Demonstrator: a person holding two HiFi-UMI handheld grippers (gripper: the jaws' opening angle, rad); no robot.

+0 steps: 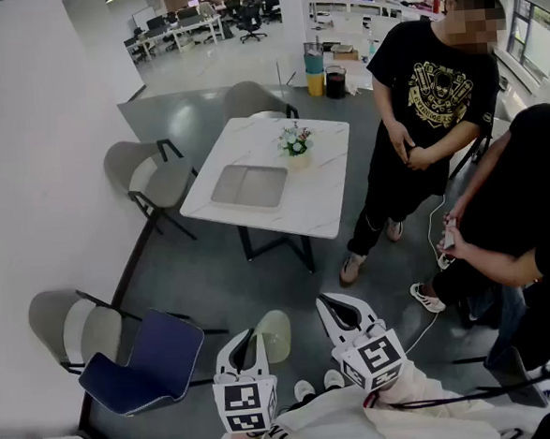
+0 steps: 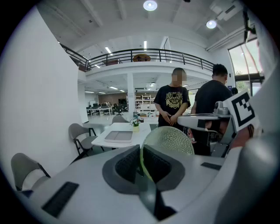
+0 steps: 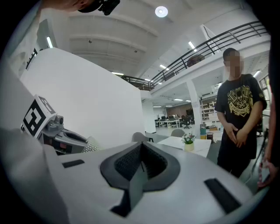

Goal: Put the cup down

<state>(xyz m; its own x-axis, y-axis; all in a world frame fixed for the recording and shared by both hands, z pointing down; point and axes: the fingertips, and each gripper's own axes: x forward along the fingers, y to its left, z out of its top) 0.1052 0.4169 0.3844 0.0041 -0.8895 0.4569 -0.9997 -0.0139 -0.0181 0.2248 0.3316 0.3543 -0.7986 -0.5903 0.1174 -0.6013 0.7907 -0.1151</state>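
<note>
Both claws point forward, held low near the person's body. The left claw (image 1: 250, 345) grips the pale green cup (image 1: 275, 334) by its rim, well short of the desk (image 1: 323, 201). The right claw (image 1: 341, 310) is clenched and empty.

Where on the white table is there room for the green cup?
The white marble table is bare along its right side, beside the flat grey tray, and at the far left corner. The small potted flowering plant crowds the middle. The left gripper holds the pale green cup.

Cup (image 2: 169, 140) lower edge hidden between jaws of left tool (image 2: 141, 154), bystander (image 1: 534, 186) cut off — right edge
</note>
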